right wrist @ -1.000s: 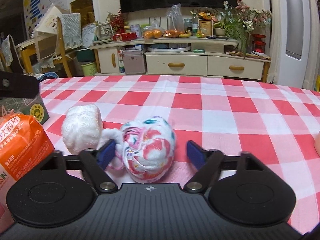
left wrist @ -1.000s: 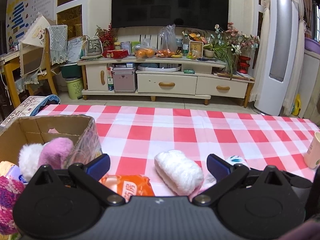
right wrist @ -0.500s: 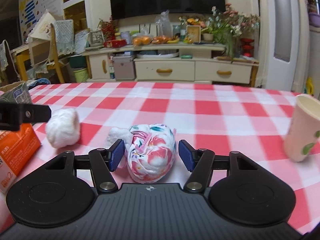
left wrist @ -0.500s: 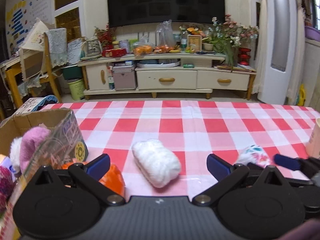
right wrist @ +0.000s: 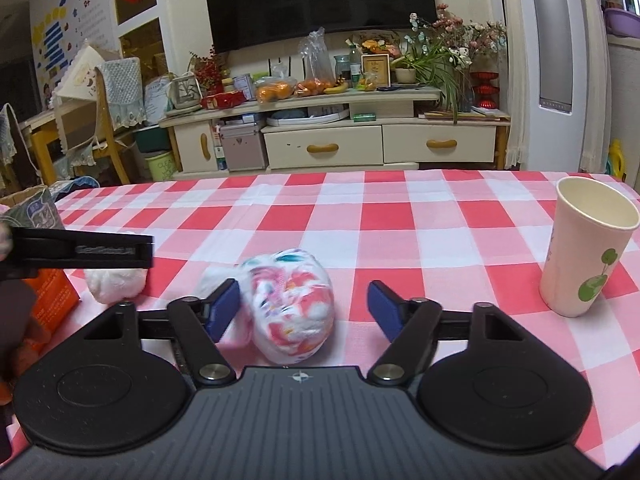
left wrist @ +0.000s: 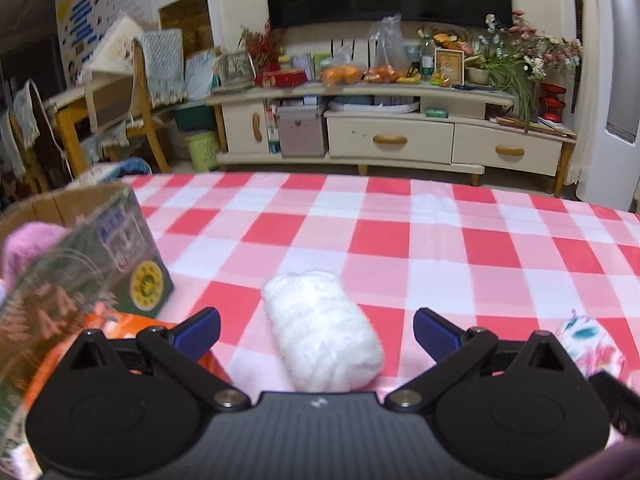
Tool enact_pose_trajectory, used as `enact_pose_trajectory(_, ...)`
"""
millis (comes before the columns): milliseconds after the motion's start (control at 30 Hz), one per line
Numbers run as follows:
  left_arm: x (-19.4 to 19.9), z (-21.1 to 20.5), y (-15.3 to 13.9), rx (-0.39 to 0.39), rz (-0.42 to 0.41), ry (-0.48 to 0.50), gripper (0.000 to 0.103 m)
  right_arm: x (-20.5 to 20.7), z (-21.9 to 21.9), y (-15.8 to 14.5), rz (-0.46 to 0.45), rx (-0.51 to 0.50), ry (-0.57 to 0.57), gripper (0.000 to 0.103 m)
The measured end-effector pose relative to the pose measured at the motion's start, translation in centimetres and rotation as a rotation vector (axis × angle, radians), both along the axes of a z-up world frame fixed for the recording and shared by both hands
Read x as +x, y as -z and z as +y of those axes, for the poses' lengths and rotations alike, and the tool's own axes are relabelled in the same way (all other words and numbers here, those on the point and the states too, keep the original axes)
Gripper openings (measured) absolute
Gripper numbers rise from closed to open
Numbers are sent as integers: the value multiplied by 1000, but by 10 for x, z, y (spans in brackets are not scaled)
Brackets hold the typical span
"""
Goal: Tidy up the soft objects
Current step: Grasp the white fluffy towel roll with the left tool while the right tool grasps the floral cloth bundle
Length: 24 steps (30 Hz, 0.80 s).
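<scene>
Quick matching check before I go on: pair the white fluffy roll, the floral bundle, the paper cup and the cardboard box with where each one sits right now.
1 white fluffy roll
2 floral bundle
3 paper cup
4 cardboard box

a upright at the table's right side
b between the open right gripper fingers
c at the table's left edge, pink soft item inside
d between the open left gripper fingers

Pairs: 1-d, 2-b, 3-a, 4-c

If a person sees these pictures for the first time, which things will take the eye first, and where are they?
Probably the red and white checked tablecloth first. On it, a white fluffy roll lies between the open jaws of the left gripper, and a flowered cloth bundle lies between the open jaws of the right gripper. A paper cup stands upright at the right.
</scene>
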<state>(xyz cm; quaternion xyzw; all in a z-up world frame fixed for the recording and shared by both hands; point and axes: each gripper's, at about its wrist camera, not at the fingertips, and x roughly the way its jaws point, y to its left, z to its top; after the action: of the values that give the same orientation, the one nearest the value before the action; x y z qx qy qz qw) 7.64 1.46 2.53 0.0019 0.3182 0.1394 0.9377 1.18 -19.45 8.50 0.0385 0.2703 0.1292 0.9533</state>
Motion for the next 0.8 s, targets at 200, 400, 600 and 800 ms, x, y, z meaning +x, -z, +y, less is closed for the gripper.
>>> enact_pose_trajectory(200, 11, -4, 8, 36, 17, -2, 102, 5, 9, 4, 5, -40, -21, 101)
enact_pose_trajectory(400, 14, -11, 14, 63, 25, 43, 92, 10, 10, 8, 23, -33, -18, 103)
enact_pose_trajectory(600, 12, -10, 18, -9, 49, 94, 56, 14, 7, 10, 42, -3, -3, 103)
enact_pose_trajectory(800, 4, -4, 18, -104, 50, 104, 46, 13, 7, 11, 43, 4, 2, 103)
